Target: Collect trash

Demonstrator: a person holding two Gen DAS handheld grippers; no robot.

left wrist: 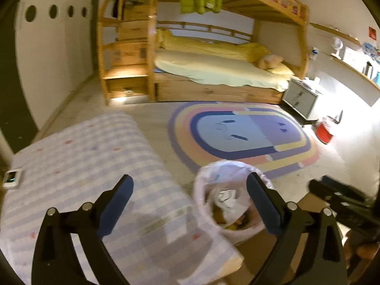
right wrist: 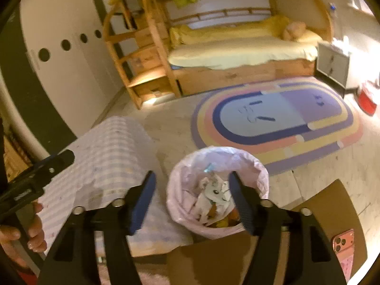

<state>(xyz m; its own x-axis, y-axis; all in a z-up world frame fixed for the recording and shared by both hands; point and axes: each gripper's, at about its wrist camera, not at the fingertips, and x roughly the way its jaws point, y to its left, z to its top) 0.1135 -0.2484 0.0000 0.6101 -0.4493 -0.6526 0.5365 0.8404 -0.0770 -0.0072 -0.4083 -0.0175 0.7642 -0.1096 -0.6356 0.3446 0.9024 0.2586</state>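
A small trash bin lined with a pale pink bag (right wrist: 217, 190) stands on the floor, holding crumpled paper and yellowish scraps (right wrist: 215, 196). My right gripper (right wrist: 193, 203) hangs open above it, nothing between its blue pads. In the left wrist view the same bin (left wrist: 231, 197) lies under the right finger of my left gripper (left wrist: 190, 207), which is wide open and empty, half over a striped cloth. The left gripper also shows at the right view's left edge (right wrist: 35, 178), held by a hand (right wrist: 28, 228).
A striped lilac cloth (left wrist: 83, 171) covers a low surface beside the bin, with a small white device (left wrist: 13, 178) on it. Brown cardboard (right wrist: 320, 213) with a pink phone (right wrist: 343, 239) lies at right. Beyond are a rainbow rug (left wrist: 244, 133), wooden bunk bed (left wrist: 213, 71), red bucket (left wrist: 324, 131).
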